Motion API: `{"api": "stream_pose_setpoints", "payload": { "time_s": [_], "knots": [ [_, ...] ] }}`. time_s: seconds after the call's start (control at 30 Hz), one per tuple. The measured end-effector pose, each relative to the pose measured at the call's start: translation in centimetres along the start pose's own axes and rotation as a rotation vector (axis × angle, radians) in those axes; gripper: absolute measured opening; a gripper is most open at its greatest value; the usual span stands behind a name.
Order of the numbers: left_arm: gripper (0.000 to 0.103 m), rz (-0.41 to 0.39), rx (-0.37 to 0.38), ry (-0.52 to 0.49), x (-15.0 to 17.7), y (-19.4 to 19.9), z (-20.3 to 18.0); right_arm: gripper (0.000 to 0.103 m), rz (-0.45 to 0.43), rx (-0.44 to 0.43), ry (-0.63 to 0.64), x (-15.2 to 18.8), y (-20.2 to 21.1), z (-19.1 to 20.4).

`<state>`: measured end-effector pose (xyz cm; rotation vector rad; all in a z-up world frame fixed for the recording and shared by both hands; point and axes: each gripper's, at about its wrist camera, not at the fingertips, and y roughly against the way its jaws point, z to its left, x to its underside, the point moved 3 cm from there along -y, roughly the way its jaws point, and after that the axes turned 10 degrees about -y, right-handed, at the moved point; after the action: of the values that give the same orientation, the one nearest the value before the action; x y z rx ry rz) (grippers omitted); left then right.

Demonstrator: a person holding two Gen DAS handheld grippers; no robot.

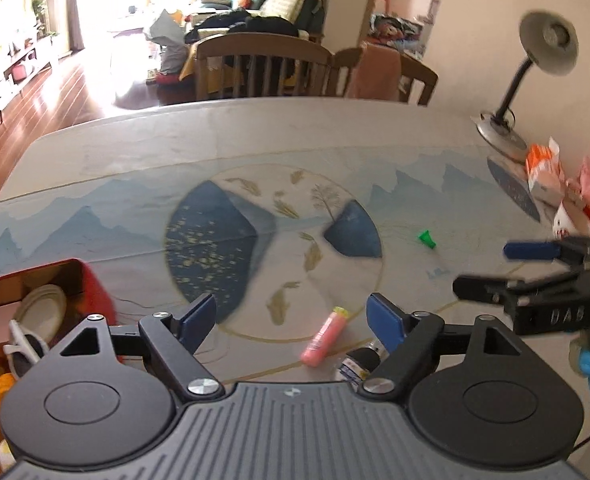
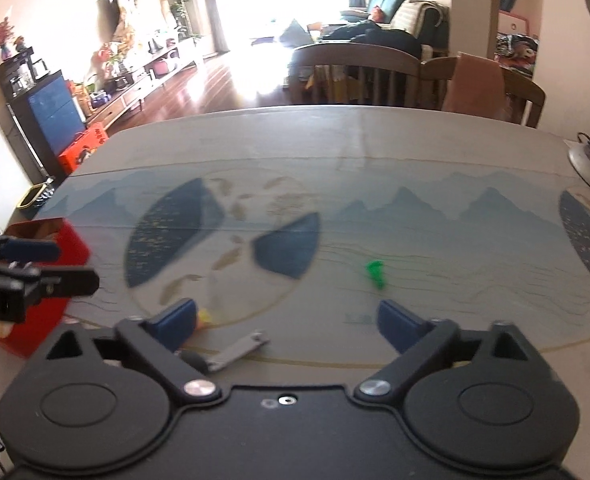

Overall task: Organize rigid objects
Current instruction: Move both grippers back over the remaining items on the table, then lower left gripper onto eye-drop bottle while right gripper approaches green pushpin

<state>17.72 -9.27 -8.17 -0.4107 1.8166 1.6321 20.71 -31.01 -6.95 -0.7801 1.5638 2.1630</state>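
In the left wrist view my left gripper (image 1: pixel 291 320) stands open over the printed table mat, with nothing between its blue pads. A pink tube with a yellow cap (image 1: pixel 323 338) lies just in front of the right pad, and a small dark bottle (image 1: pixel 357 362) sits partly hidden under that finger. A small green piece (image 1: pixel 427 239) lies farther right. My right gripper (image 2: pixel 287 320) is open and holds nothing. A flat grey metal piece (image 2: pixel 235 350) lies near its left finger and the green piece (image 2: pixel 375 274) ahead to the right. A red box (image 2: pixel 55 256) stands at the left.
The red box (image 1: pixel 95 300) holds a white plate (image 1: pixel 41 308) and other items. A desk lamp (image 1: pixel 503 132) and snack packets (image 1: pixel 547 172) crowd the table's right end. Chairs (image 1: pixel 263 64) stand behind the far edge. Each gripper shows in the other's view, left gripper (image 2: pixel 75 267), right gripper (image 1: pixel 483 268).
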Motion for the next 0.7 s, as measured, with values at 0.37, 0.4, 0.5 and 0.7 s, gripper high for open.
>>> {"api": "stream_pose_setpoints", "payload": {
  "time_s": [0.37, 0.4, 0.5, 0.7],
  "knots": [
    [0.082, 0.097, 0.041, -0.028, 2.1, -3.9, -4.3, 0.1, 0.045, 0.03, 0.012, -1.0, -3.7, -4.4],
    [0.082, 0.111, 0.042, -0.028, 2.3, -4.3, -4.5, 0.099, 0.049, 0.024, 0.018, -1.2, -4.0, -4.7],
    [0.082, 0.149, 0.028, -0.034, 3.0, -5.3, -5.0, 0.097, 0.059, 0.02, 0.042, -1.5, -5.3, -5.1],
    [0.082, 0.172, 0.002, -0.011, 4.1, -6.4, -5.1, 0.085, 0.092, 0.009, 0.063, -2.1, -7.9, -6.0]
  ]
}}
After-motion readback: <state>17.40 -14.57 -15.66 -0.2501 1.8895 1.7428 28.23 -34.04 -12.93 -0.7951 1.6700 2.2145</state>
